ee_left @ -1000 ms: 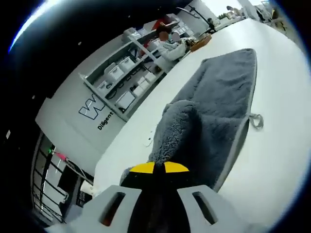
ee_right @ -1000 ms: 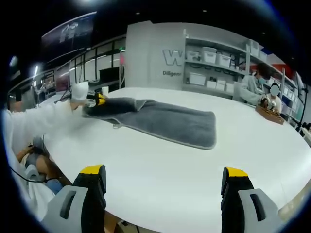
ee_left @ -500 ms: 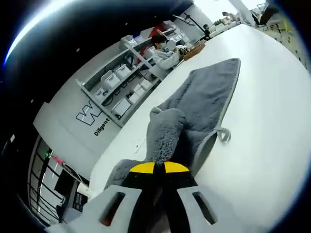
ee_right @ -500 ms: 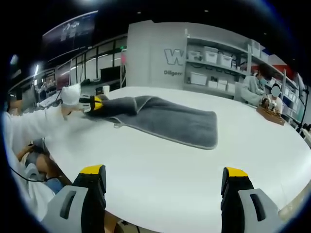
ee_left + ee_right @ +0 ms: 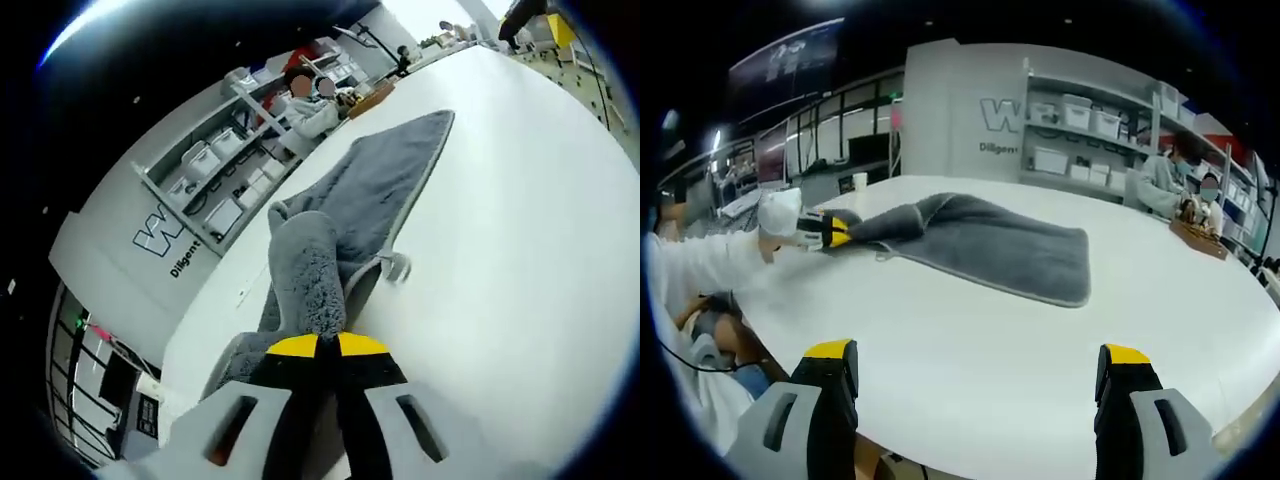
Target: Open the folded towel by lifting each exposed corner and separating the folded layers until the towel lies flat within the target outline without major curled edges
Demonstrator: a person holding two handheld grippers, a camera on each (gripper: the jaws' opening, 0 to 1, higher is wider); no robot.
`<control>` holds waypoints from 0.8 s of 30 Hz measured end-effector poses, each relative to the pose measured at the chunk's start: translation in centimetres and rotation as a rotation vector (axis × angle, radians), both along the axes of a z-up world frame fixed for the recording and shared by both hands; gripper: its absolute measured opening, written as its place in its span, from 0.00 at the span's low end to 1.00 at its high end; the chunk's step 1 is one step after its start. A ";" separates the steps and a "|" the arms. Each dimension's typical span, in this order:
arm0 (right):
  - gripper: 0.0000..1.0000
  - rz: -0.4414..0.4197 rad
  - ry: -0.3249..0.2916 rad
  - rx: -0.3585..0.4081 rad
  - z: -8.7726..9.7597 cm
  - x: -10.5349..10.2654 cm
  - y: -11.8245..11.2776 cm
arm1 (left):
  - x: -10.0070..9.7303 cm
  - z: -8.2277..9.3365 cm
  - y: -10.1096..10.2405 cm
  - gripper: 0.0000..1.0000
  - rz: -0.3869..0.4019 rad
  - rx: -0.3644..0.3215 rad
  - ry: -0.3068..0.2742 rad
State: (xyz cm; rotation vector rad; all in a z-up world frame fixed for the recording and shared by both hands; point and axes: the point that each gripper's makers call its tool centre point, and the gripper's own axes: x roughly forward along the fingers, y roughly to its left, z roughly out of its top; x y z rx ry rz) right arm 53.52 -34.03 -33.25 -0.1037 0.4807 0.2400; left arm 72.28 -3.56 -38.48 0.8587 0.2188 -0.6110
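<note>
Towel (image 5: 330, 250) end dragged back, left gripper (image 5: 319, 347) clamped.

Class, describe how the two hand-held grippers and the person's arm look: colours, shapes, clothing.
Each gripper has light grey jaw housings with slot-shaped holes, black jaws and yellow tips: see the right gripper and left gripper. The person's arm wears a white sleeve and a white glove.

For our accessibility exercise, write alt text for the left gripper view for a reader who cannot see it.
The left hand-held gripper, jaws shut, pinches a raised fold of a grey towel that stretches away across a white table. Behind stand shelves with white boxes.
</note>
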 end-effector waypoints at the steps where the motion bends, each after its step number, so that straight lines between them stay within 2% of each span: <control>1: 0.99 0.000 0.000 0.000 0.0 0.0 0.0 | -0.1 -0.1 -0.1 0.04 -0.002 -0.001 0.005; 7: 0.99 0.002 0.008 -0.003 -0.2 0.1 0.0 | -0.5 -1.2 -0.6 0.04 -0.018 -0.005 0.049; 18: 0.99 -0.003 0.008 -0.002 -0.2 0.0 -0.1 | -0.9 -2.8 -0.5 0.05 0.000 -0.044 0.125; 24: 0.99 0.002 0.005 -0.001 -0.2 -0.1 0.0 | -1.3 -2.8 -0.1 0.08 0.013 -0.107 0.181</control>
